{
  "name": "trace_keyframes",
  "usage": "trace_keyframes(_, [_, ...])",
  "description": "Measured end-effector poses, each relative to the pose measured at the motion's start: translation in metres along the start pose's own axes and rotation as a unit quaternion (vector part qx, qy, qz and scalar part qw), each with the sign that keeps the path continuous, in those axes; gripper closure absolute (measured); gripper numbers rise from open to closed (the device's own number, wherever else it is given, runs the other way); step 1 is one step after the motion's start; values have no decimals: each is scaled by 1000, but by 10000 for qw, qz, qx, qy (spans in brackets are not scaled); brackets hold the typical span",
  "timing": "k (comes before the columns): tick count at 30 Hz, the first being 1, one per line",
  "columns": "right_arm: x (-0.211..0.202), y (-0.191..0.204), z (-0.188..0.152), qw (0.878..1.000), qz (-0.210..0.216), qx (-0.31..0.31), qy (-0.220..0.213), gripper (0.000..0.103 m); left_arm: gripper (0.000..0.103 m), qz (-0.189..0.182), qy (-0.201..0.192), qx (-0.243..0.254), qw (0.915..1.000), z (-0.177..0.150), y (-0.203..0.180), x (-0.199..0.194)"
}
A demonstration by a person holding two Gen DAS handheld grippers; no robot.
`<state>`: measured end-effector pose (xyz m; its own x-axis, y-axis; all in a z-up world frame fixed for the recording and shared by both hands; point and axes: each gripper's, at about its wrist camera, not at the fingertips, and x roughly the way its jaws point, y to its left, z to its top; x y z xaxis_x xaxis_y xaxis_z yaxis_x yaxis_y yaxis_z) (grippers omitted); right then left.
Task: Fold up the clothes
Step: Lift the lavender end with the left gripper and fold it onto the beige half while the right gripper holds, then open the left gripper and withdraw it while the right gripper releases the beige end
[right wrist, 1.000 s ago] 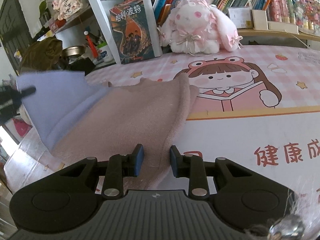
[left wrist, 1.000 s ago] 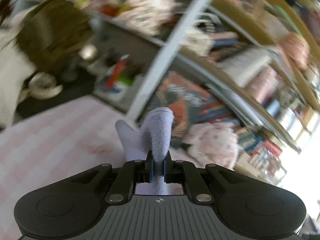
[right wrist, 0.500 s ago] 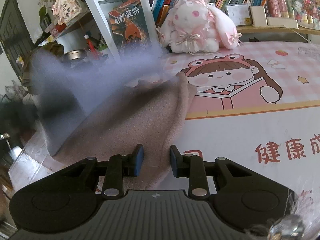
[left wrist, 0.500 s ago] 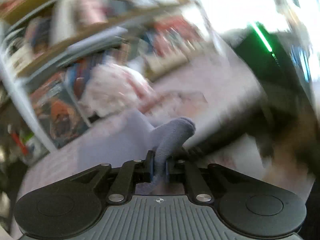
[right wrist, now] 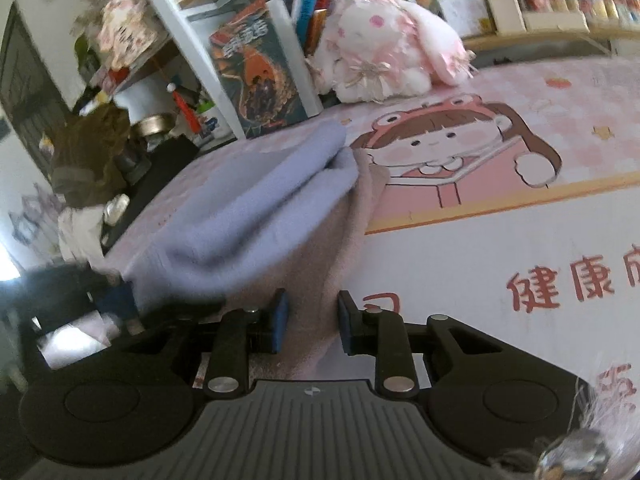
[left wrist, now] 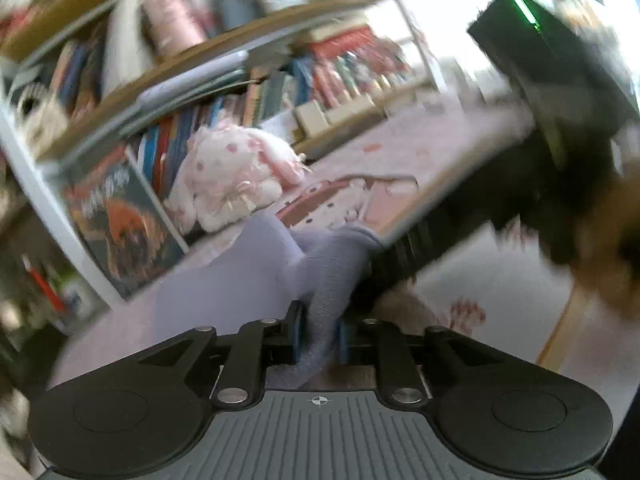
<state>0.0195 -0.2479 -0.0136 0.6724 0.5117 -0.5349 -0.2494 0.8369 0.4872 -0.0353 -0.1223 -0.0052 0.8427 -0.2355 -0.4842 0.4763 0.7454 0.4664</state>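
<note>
A fleece garment, lavender on one side (right wrist: 240, 216) and dusty pink on the other (right wrist: 320, 276), lies on the cartoon-print table mat (right wrist: 480, 248). My left gripper (left wrist: 319, 338) is shut on a bunched lavender edge (left wrist: 332, 272) of it. It shows blurred at the left of the right wrist view (right wrist: 116, 300), holding the lavender layer folded over the pink one. My right gripper (right wrist: 311, 326) is open, its fingers either side of the pink edge and low over it. The other gripper's dark body (left wrist: 560, 92) crosses the left wrist view.
A pink plush rabbit (right wrist: 384, 52) and an upright book (right wrist: 260, 76) stand at the back of the mat against a bookshelf (left wrist: 240, 52). Clutter, a metal bowl (right wrist: 154, 124) and a brown bag (right wrist: 92, 148) sit at the left beyond the table edge.
My left gripper has swung the lavender edge across from the far left and down toward the right gripper, laying the lavender layer over the pink. The right gripper stayed open and nearly still.
</note>
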Motion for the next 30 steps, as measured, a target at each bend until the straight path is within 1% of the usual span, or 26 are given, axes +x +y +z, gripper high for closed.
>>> trace_keyframes(1, [-4, -4, 2, 9999, 24, 102, -52, 81, 78, 5, 45, 161, 9999, -1, -6, 2])
trace_keyframes(2, [-10, -8, 3, 9997, 42, 192, -128, 81, 73, -51, 72, 204, 9998, -2, -9, 4])
trace_keyframes(3, [-16, -13, 5, 9993, 88, 305, -200, 81, 71, -109, 98, 243, 9996, -4, -13, 6])
trace_keyframes(4, [-23, -18, 7, 9986, 155, 433, -265, 81, 71, -107, 77, 262, 9996, -5, -15, 5])
trace_keyframes(7, [-44, -30, 13, 9953, 327, 780, -478, 80, 70, -382, -26, 74, 9992, -5, -10, -5])
trace_keyframes(8, [-52, -33, 15, 9937, 380, 885, -569, 77, 67, -618, -99, -128, 9980, -6, -4, -11])
trace_keyframes(9, [-56, -34, 17, 9924, 463, 966, -610, 73, 65, -893, -174, -356, 9952, -7, 4, -18])
trace_keyframes(10, [-59, -35, 20, 9910, 565, 1039, -621, 64, 65, -1157, -274, -599, 9911, -8, 15, -25])
trace_keyframes(11, [-60, -33, 22, 9904, 648, 1062, -605, 59, 65, -1329, -410, -865, 9865, -10, 29, -34])
trace_keyframes(12, [-59, -30, 23, 9903, 716, 1045, -567, 58, 65, -1497, -547, -1130, 9807, -12, 42, -42])
trace_keyframes(13, [-58, -26, 24, 9902, 784, 1027, -528, 58, 65, -1569, -665, -1360, 9759, -15, 55, -49])
trace_keyframes(15, [-51, -16, 26, 9906, 887, 958, -416, 58, 65, -1511, -884, -1808, 9678, -19, 82, -61])
trace_keyframes(16, [-46, -11, 27, 9907, 934, 919, -355, 58, 65, -1395, -956, -2002, 9651, -22, 94, -65])
trace_keyframes(18, [-35, 1, 28, 9927, 903, 774, -208, 58, 66, -1006, -1010, -2209, 9648, -29, 113, -65])
trace_keyframes(20, [-23, 12, 28, 9954, 722, 623, -48, 58, 66, -777, -866, -2344, 9652, -37, 121, -52])
trace_keyframes(22, [-13, 19, 27, 9972, 550, 506, 45, 58, 72, -550, -718, -2475, 9646, -46, 129, -40])
trace_keyframes(24, [-4, 23, 27, 9982, 421, 407, 142, 61, 78, -532, -381, -2522, 9655, -55, 125, -21])
trace_keyframes(25, [0, 27, 27, 9988, 355, 293, 194, 71, 78, -524, -210, -2543, 9655, -60, 123, -12])
trace_keyframes(26, [3, 30, 27, 9992, 302, 138, 238, 79, 78, -522, -272, -2624, 9632, -65, 122, -12])
trace_keyframes(27, [1, 35, 26, 9993, 284, -20, 239, 82, 78, -519, -343, -2707, 9607, -70, 120, -12])
trace_keyframes(28, [-3, 39, 26, 9992, 287, -166, 205, 86, 78, -560, -315, -2849, 9564, -72, 122, -12])
trace_keyframes(29, [-10, 42, 26, 9989, 400, -199, 113, 88, 78, -610, -281, -3020, 9509, -74, 126, -12])
trace_keyframes(30, [-21, 42, 25, 9981, 603, -141, -27, 89, 78, -658, -268, -3165, 9459, -77, 129, -13])
